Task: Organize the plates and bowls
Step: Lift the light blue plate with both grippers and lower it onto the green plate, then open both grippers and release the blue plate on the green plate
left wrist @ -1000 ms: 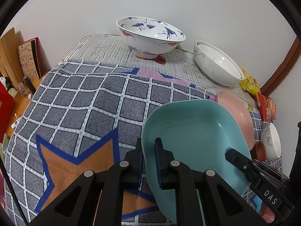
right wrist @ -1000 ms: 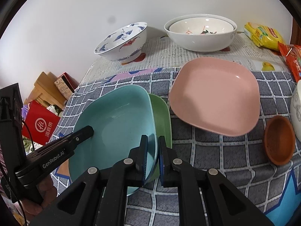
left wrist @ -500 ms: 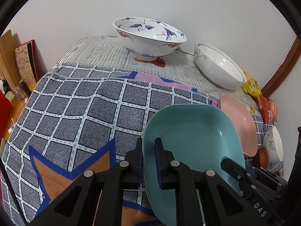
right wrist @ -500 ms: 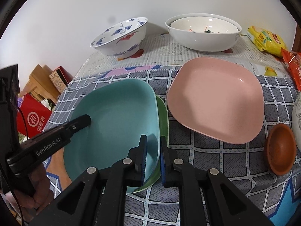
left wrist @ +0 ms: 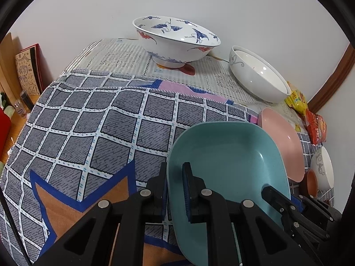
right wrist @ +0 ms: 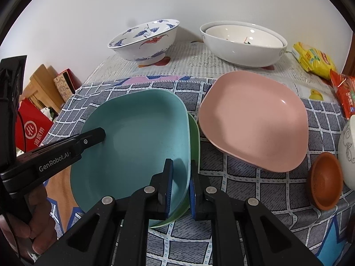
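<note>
A teal square plate (left wrist: 228, 155) (right wrist: 137, 137) sits nested on a green plate (right wrist: 195, 133), whose edge shows on the right. My left gripper (left wrist: 175, 190) is shut on the teal plate's left rim. My right gripper (right wrist: 180, 186) is shut on the near right rim of both stacked plates. A pink square plate (right wrist: 255, 119) (left wrist: 284, 141) lies just right of the stack. A blue-and-white crane bowl (left wrist: 175, 37) (right wrist: 144, 42) and white nested bowls (right wrist: 241, 42) (left wrist: 259, 75) stand at the back.
A small brown dish (right wrist: 326, 179) and a white patterned bowl (right wrist: 348, 150) sit at the right. Snack packets (right wrist: 315, 59) lie at the back right. A checked cloth (left wrist: 88, 119) covers the table. A red bag (right wrist: 31, 126) and boxes stand off the left edge.
The stacked plates have shifted slightly toward the pink plate, and both grippers have kept their hold on the rims.
</note>
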